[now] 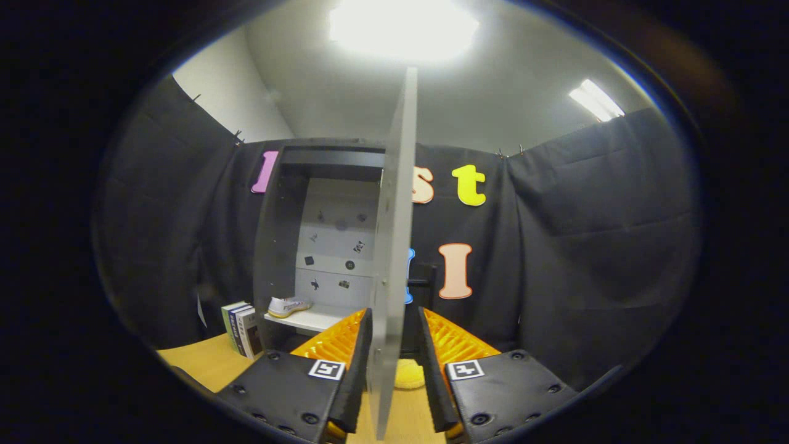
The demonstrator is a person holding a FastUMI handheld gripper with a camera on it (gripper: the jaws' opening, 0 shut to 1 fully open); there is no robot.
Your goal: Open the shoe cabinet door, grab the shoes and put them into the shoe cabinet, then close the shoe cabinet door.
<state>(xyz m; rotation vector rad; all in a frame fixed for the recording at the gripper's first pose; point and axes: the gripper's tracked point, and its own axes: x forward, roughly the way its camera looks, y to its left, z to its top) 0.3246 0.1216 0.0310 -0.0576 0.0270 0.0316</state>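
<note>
The grey shoe cabinet (277, 246) stands open beyond my fingers. Its door (394, 246) is swung out towards me and seen edge-on, running upright between the two fingers. My gripper (394, 314) straddles the door's lower edge. The left finger (360, 351) lies against the panel, while a narrow gap shows between the panel and the right finger (431, 351), so the jaws stand open around it. A white shoe (288, 305) with a yellowish sole rests on the cabinet's white shelf (314, 320), to the left of the door.
Several upright books (241, 328) stand on the wooden table (203, 364) against the cabinet's left side. A small yellow object (410, 373) lies on the table behind the door, between the fingers. Black cloth walls close off the booth behind and to the right.
</note>
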